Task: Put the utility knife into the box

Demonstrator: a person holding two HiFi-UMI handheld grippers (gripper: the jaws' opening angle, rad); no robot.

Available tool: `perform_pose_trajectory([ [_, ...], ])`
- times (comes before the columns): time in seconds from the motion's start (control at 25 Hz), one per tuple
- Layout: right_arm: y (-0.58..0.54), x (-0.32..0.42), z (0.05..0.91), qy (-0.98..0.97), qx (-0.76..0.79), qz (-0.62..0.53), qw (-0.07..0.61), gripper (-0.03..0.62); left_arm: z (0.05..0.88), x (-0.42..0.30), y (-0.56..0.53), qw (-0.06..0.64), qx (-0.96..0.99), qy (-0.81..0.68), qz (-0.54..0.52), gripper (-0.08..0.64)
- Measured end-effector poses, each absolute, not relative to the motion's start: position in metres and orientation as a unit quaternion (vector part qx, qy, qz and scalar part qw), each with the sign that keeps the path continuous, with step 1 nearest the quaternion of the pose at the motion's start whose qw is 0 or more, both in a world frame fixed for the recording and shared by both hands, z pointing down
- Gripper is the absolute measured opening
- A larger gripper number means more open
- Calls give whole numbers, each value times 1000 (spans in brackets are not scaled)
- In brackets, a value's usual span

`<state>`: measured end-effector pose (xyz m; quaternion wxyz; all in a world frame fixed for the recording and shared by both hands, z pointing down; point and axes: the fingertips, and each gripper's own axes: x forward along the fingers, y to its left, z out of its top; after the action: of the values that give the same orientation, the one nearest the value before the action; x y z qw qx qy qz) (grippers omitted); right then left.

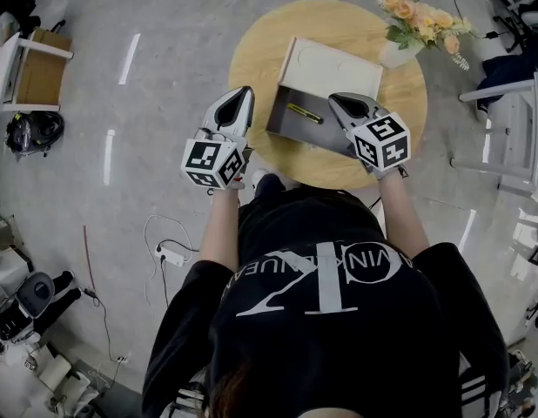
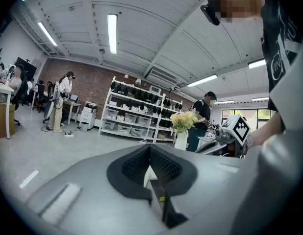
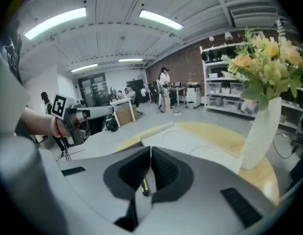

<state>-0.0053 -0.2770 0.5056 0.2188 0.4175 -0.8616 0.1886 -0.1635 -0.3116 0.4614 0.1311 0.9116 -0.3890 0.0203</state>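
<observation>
head view: round wooden table (image 1: 256,55) carries an open box (image 1: 288,127), its white lid (image 1: 332,66) lying flat behind the dark tray.

utility knife (image 1: 303,112): yellow-and-black, flat on the floor of the dark tray, slightly diagonal. it sits in the upper middle of the tray and touches neither gripper.

left gripper (image 1: 244,91): off the left edge of the box, at about the table rim, tips pointing away from the person. jaws pressed together, pads meeting along one line in the left gripper view, nothing between them.

right gripper (image 1: 336,99): over the right end of the tray, tips near the lid's front edge. jaws likewise closed on each other and empty. in the right gripper view a strip of yellow shows below the pads, under them, not in their grip.

knife lies between the two grippers, nearer the right one and apart from both.

white vase of flowers (image 1: 400,50) stands at the far right of the table.
</observation>
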Motion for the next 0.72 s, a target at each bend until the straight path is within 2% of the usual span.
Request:
perform_pose_trajectory([
  [0.72,-298,37,428,-851,500,100,128,14,429,-162,-333,101,910,-402,-8,11],
])
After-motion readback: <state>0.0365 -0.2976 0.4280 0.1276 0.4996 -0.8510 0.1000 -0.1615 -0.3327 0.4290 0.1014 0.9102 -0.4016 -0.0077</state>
